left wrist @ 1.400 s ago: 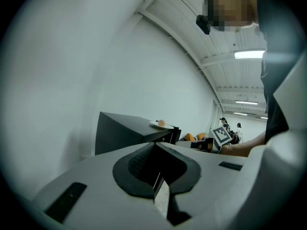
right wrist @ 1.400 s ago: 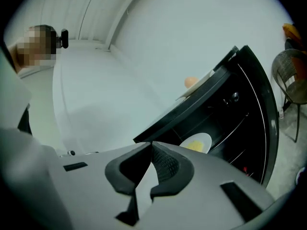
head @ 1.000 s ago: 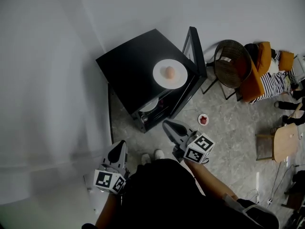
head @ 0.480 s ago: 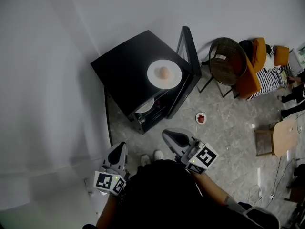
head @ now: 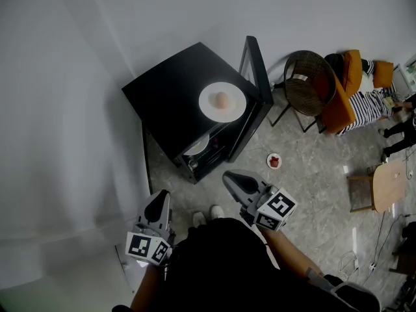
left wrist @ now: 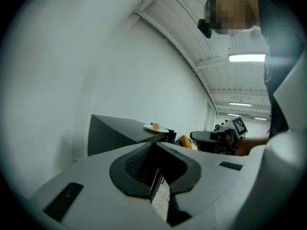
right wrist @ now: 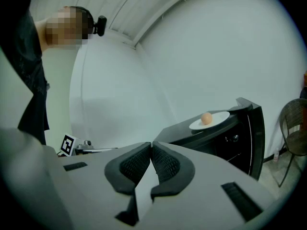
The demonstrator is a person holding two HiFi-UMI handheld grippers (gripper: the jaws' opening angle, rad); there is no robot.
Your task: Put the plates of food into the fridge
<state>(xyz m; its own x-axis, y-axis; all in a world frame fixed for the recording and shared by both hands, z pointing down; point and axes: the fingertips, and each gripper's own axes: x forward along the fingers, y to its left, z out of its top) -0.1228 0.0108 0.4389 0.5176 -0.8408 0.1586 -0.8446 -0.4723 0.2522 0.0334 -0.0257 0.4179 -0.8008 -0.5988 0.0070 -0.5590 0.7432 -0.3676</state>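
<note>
1. On top of the fridge (head: pixel 172 99), near its front edge, stands a white plate (head: pixel 209 103) with one round, pale orange food piece (head: pixel 221 99) on it.
2. The fridge door (head: pixel 255 64) is open. Inside the fridge, on a shelf, a second plate (head: pixel 200 145) shows only partly.
3. On the floor (head: pixel 312 174) in front of the fridge, near the open door, lies a small plate (head: pixel 269 162) with red food (head: pixel 275 162).
4. The left claw (head: pixel 160 197) is clenched with nothing between its jaws, well apart from the fridge front.
5. The right claw (head: pixel 229 178) is also clenched and empty, in front of the fridge and apart from every plate.
</note>
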